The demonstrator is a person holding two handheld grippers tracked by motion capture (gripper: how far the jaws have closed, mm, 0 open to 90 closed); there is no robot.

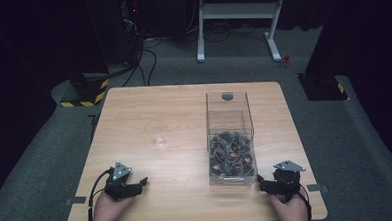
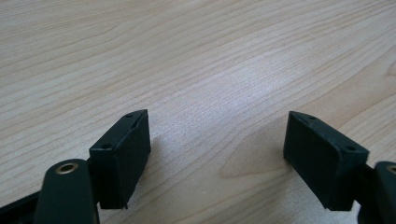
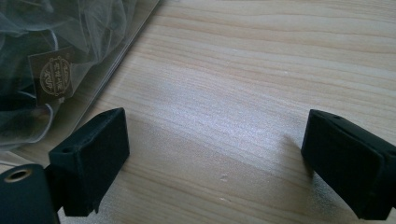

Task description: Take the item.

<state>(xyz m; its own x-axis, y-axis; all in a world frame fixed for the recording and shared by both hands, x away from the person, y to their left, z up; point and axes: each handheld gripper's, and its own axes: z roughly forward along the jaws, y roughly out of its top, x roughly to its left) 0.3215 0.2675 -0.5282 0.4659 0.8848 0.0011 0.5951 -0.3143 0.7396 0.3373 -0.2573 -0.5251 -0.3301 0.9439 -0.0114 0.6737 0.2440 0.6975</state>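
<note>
both sets of jaws wide apart, holding nothing. left gripper (image 1: pixel 142 183) over bare bench (image 1: pixel 184 111); right gripper (image 1: pixel 261 180) has the clear box (image 1: pixel 230 139) of wrapped pieces, sweets maybe, just left of its jaws. i'd say nothing's started.

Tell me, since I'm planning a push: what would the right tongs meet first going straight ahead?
Probably nothing but bare light wooden table; the open right tongs point past the clear plastic box of wrapped items, which sits off to one side.
</note>
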